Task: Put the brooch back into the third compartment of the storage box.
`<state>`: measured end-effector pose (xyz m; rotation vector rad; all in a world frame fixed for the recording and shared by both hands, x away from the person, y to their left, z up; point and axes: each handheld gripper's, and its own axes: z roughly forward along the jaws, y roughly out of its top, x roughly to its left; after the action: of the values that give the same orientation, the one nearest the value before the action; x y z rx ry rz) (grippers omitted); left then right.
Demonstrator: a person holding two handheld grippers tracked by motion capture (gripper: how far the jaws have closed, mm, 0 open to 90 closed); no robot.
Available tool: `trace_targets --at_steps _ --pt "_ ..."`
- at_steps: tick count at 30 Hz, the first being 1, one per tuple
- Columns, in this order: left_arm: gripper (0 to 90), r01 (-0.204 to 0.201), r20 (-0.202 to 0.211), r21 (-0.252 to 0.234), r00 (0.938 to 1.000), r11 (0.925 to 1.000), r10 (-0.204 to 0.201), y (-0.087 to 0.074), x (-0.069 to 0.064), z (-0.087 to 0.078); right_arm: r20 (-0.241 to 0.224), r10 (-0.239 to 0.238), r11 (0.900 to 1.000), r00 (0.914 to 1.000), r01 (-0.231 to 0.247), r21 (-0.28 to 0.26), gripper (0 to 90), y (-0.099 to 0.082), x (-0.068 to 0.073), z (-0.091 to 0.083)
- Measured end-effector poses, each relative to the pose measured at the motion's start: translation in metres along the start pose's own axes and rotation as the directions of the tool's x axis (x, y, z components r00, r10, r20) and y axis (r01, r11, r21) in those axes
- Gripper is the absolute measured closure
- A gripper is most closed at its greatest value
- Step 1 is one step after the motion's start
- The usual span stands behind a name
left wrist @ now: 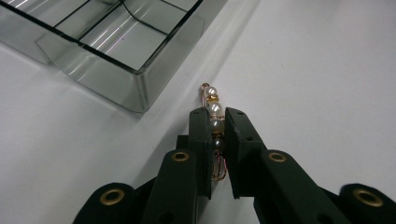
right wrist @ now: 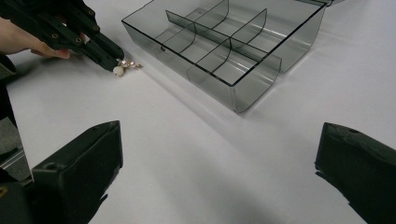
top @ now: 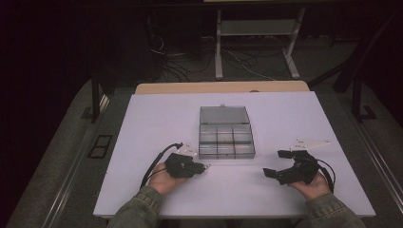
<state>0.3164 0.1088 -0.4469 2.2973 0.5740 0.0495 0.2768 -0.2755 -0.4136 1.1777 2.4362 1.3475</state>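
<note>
We pinch pearl earring [left wrist: 215, 119] between left gripper [left wrist: 215, 122] fingers, near worktop's near edge, just beside open compartment box [top: 226, 137], ready to drop it in. Right gripper [right wrist: 219, 163] fingers spread wide, empty, parked clear toward near right corner.

Dim light is falling from above; the white table [top: 266, 190] is glowing while the surroundings are sinking into darkness. Soft shadows are trailing, near jaws are blurring.
</note>
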Motion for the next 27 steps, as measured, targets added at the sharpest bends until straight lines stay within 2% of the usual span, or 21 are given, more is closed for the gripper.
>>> trace_targets --at_steps 7,17,27 --pt "81.3 0.024 0.016 -0.007 0.9996 0.9997 -0.024 0.001 -0.001 -0.002 -0.001 0.0 1.0 1.0 0.0 -0.001 0.5 0.0 0.0 0.0" --pt "81.3 0.081 0.063 -0.083 0.9951 0.9932 -0.076 0.003 0.0 -0.022 -0.001 0.002 1.0 1.0 -0.002 0.0 0.5 0.0 0.0 0.0" --pt "81.3 0.074 0.074 -0.144 0.9952 0.9868 -0.064 0.018 -0.001 -0.044 -0.002 0.005 1.0 1.0 -0.005 -0.002 0.5 0.0 0.0 -0.001"
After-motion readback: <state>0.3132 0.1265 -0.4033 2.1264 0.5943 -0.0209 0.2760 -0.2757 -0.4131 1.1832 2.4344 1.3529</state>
